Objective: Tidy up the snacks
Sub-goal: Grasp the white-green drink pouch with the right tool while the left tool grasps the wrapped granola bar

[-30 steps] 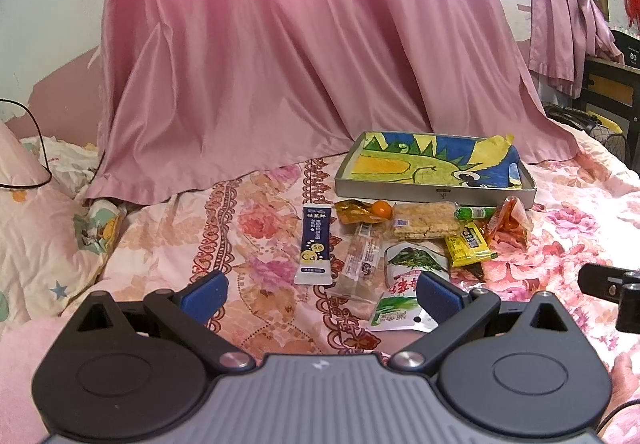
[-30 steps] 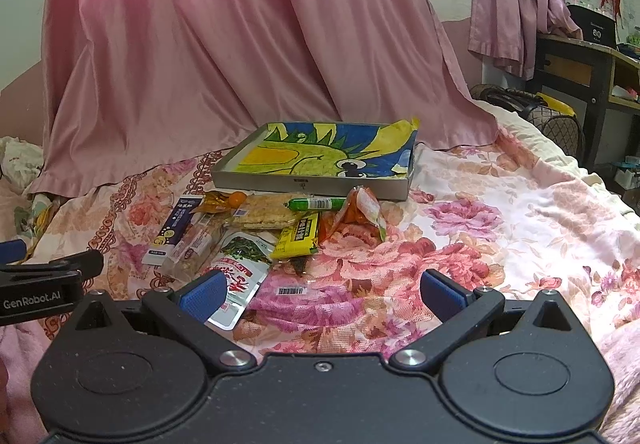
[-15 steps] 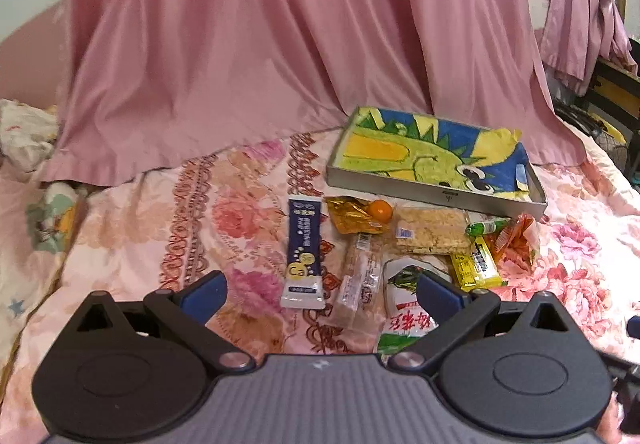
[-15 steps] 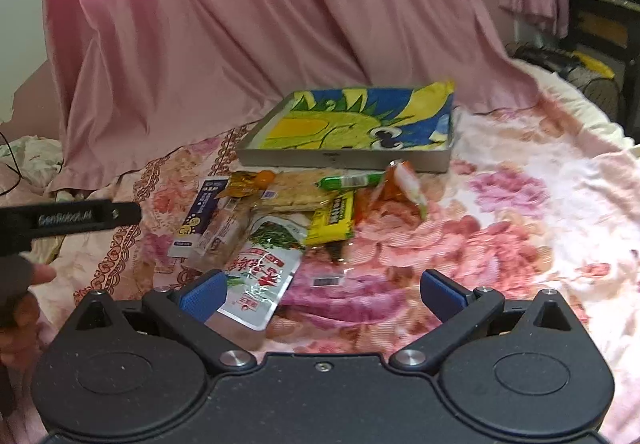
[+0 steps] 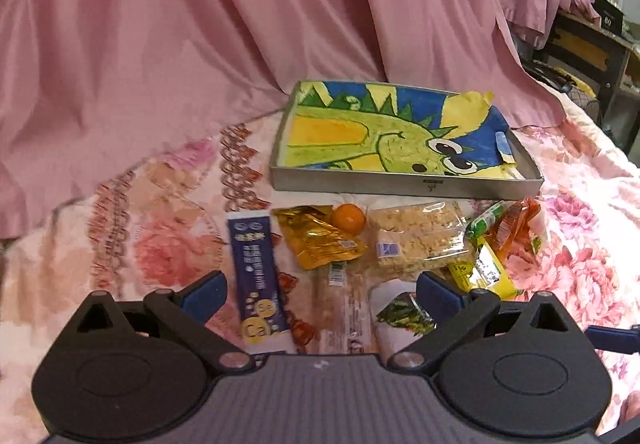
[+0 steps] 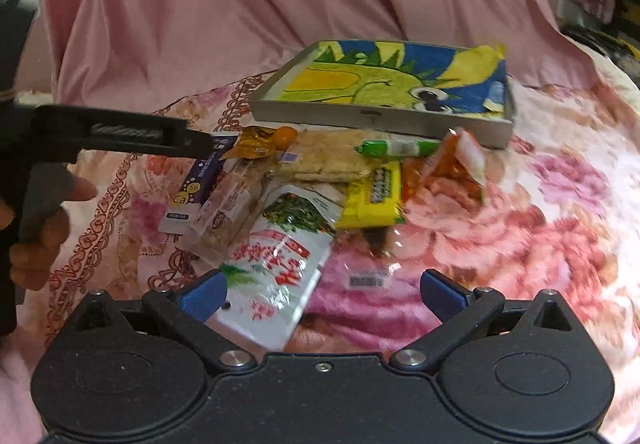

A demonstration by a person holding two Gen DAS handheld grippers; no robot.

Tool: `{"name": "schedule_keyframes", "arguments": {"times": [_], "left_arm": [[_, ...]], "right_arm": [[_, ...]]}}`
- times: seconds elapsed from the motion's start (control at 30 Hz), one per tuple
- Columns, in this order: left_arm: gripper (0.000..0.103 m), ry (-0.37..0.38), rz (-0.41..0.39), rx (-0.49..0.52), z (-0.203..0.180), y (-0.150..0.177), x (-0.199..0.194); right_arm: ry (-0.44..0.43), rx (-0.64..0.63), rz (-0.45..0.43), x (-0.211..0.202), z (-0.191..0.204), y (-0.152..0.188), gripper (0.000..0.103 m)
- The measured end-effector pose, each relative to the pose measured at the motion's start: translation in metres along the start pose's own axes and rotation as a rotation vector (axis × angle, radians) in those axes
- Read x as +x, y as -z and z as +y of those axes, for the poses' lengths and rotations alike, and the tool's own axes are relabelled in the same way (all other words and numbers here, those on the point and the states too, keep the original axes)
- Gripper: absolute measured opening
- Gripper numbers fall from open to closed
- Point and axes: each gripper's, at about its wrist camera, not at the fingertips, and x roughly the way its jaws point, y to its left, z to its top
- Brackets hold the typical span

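Hovering spread apart and empty, the left gripper (image 5: 320, 290) is over the blue stick pack (image 5: 258, 276), and the right gripper (image 6: 322, 290), also wide, over the white pouch (image 6: 276, 264). All snacks lie overlapped on the bed (image 6: 540, 204), just before the tray (image 5: 400, 186). Pinching one slippery pack may drag its neighbour. The clear packet (image 6: 230, 204) is blurred and its contents unclear.

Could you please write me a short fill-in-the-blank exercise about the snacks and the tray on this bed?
1. Both the left gripper and the right gripper are ____.
2. The tray holds ____ snacks.
3. The small round fruit is coloured ____.

Missing words: open; no; orange
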Motion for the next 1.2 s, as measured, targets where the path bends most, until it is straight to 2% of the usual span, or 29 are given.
{"name": "schedule_keyframes", "arguments": {"times": [0.2,0.3,0.43,0.63,0.87,1.03,1.13,1.2], "left_arm": [[0.103,0.064,0.039,0.009,0.005,0.001,0.024],[0.097,0.098,0.074,0.042,0.003,0.003,0.035],[0.092,0.096,0.113,0.067,0.001,0.005,0.048],[0.091,0.079,0.142,0.026,0.011,0.003,0.058],[0.075,0.056,0.159,0.051,0.009,0.004,0.064],[0.058,0.082,0.180,0.083,0.003,0.006,0.068],[0.054,0.077,0.188,0.114,-0.002,0.009,0.069],[0.054,0.068,0.191,0.126,-0.005,0.010,0.070]], "right_arm": [[0.039,-0.069,-0.045,0.032,0.019,-0.002,0.102],[0.054,-0.103,-0.040,0.047,0.027,0.000,0.102],[0.055,-0.123,-0.016,0.062,0.036,0.001,0.102],[0.021,-0.080,0.002,0.082,0.042,0.000,0.102],[0.025,-0.077,0.014,0.093,0.048,0.001,0.099],[0.023,-0.064,0.014,0.090,0.045,0.002,0.087],[0.032,-0.045,0.016,0.090,0.042,0.001,0.080],[0.028,-0.024,0.013,0.090,0.039,0.000,0.079]]}}
